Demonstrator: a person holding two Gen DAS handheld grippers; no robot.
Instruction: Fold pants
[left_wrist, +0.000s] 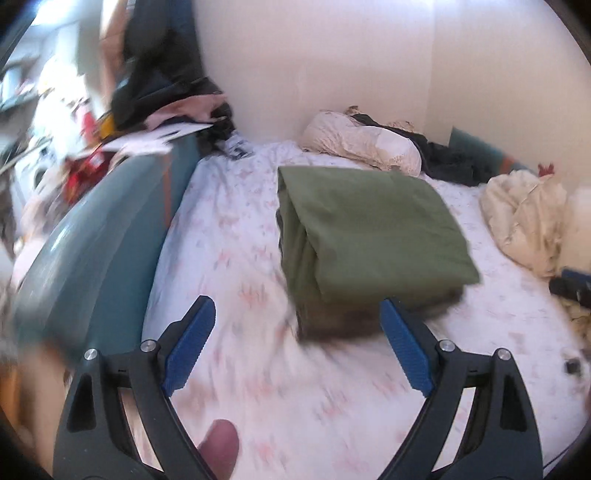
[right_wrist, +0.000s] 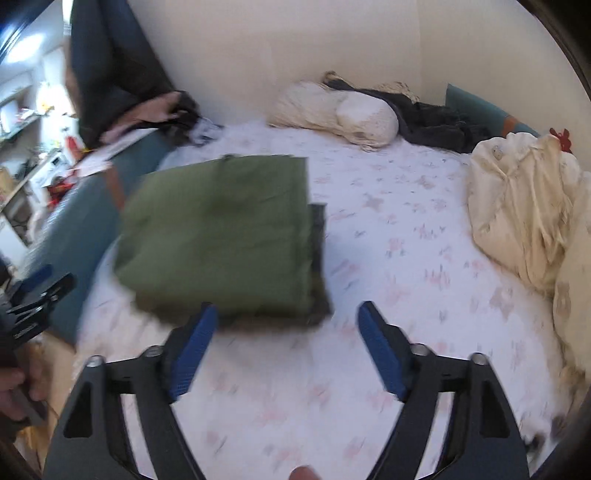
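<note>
Olive green pants (left_wrist: 369, 236) lie folded into a thick rectangular stack on the bed's white flowered sheet (left_wrist: 236, 236). In the left wrist view my left gripper (left_wrist: 299, 321) stands open just in front of the stack's near edge, with nothing between its blue pads. In the right wrist view the same pants (right_wrist: 221, 236) lie ahead and to the left. My right gripper (right_wrist: 286, 321) is open by the stack's near right corner, its left pad (right_wrist: 192, 354) close to the fabric and nothing held. The left gripper's tip (right_wrist: 40, 291) shows at the left edge.
A teal bed frame (left_wrist: 99, 251) runs along the left. Clothes and papers (left_wrist: 162, 110) pile up behind it. A cream pillow (right_wrist: 340, 110) and dark garments (right_wrist: 439, 125) lie by the wall. A crumpled cream blanket (right_wrist: 524, 206) fills the right side.
</note>
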